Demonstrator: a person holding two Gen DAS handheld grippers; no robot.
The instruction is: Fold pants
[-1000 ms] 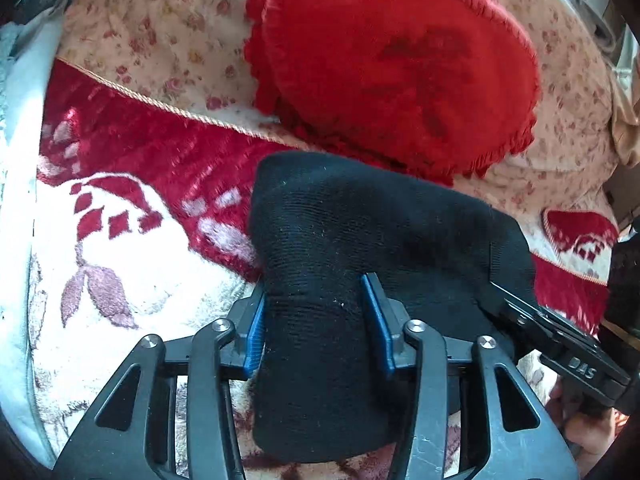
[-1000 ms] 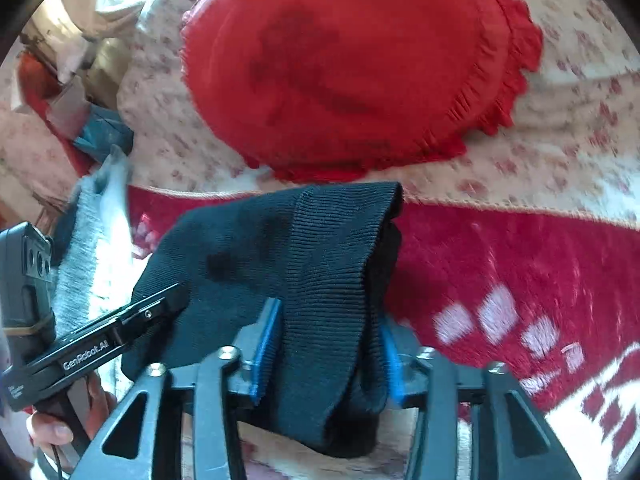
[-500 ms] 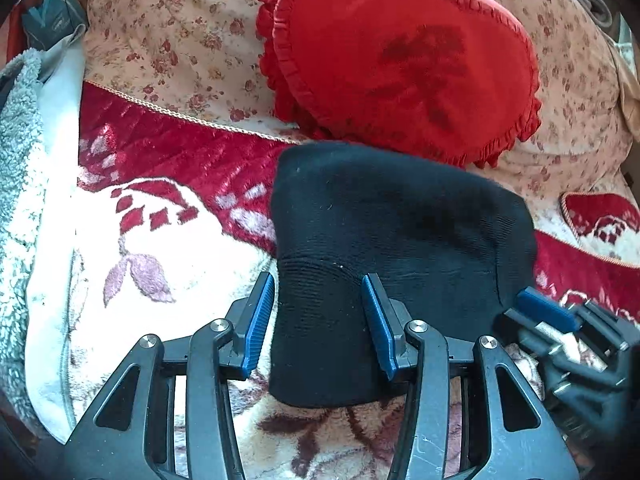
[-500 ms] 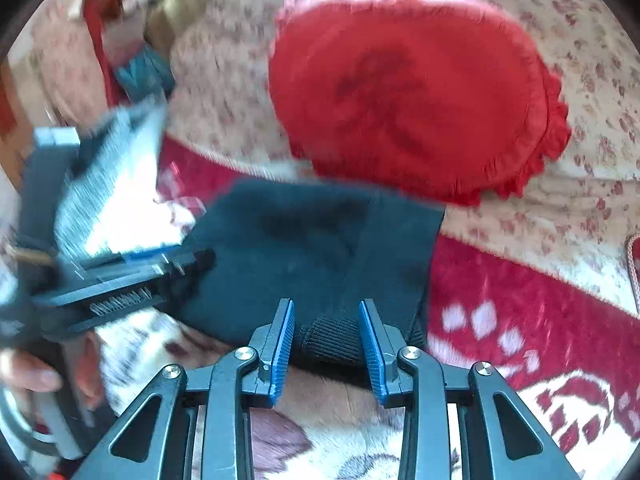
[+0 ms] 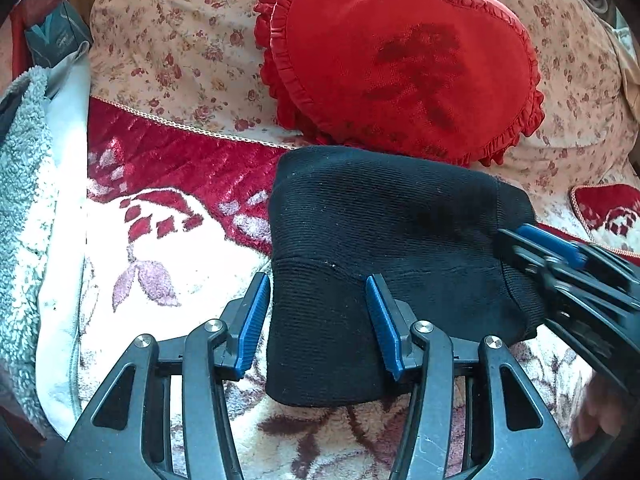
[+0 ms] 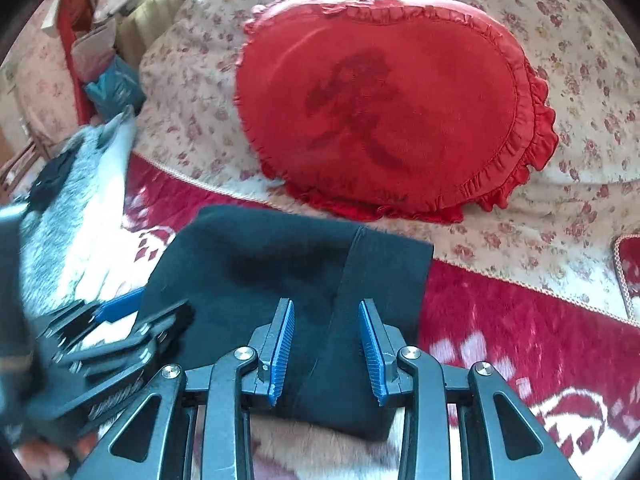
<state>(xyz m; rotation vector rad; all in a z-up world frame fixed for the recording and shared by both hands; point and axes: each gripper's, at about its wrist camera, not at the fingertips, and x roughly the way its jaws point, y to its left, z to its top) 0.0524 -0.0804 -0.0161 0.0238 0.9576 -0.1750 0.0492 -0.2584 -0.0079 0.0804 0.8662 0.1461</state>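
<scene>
1. Left wrist view: the folded black pants (image 5: 384,236) lie as a thick ribbed-knit bundle on a plush red-and-cream blanket (image 5: 168,248) with leaf and diamond motifs. The left gripper (image 5: 318,326) straddles the bundle's near left corner, its ridged blue pads (image 5: 252,328) standing just off the cloth on either side; the jaws are opening, with the fabric between them but not pinched. Behind sits a heart-shaped red cushion (image 5: 404,60) with a frilled edge and a dark embroidered mark, resting on a floral quilt (image 5: 180,40). A grey fleecy fabric (image 5: 24,208) runs down the left edge. The right gripper (image 5: 520,248) shows at the bundle's right end, blurred.

2. Right wrist view: the right gripper (image 6: 326,346) hangs over the bundle's near right part, jaws partly open, pads apart with the pants lying beneath them, ungripped. Only here a seam line crossing the bundle's top reads clearly, and cluttered shelves (image 6: 100,40) appear at upper left. The left gripper (image 6: 120,316) is blurred at the left.
</scene>
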